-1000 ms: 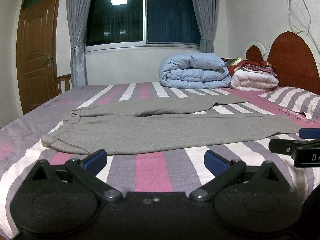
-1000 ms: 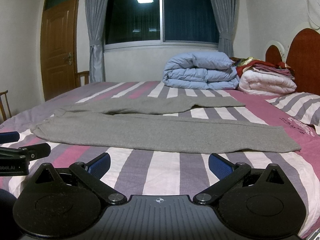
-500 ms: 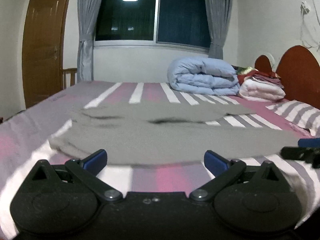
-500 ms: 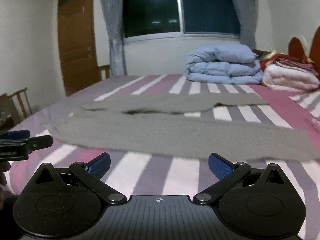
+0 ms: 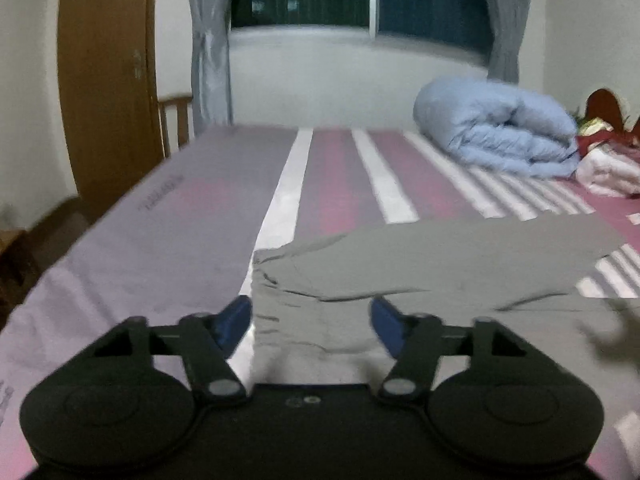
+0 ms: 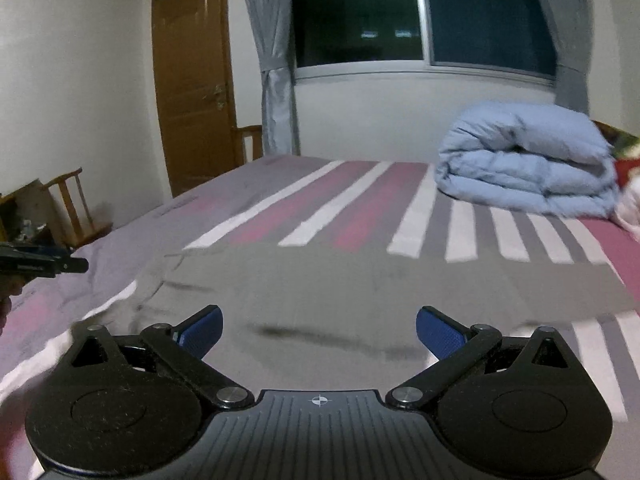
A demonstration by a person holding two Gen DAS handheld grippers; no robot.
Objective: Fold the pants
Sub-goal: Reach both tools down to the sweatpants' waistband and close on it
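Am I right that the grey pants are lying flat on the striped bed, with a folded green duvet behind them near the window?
Not quite: the duvet is light blue, not green, as the right wrist view shows. The rest holds: the grey pants lie flat on the striped bed, the duvet behind them near the window.

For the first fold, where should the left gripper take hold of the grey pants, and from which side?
Probably the gathered waistband corner of the grey pants, approached from the near bed edge. The left gripper, whose jaws have just been closing with no cloth pinched yet, sits right before it; the puckered edge there looks easiest to pinch.
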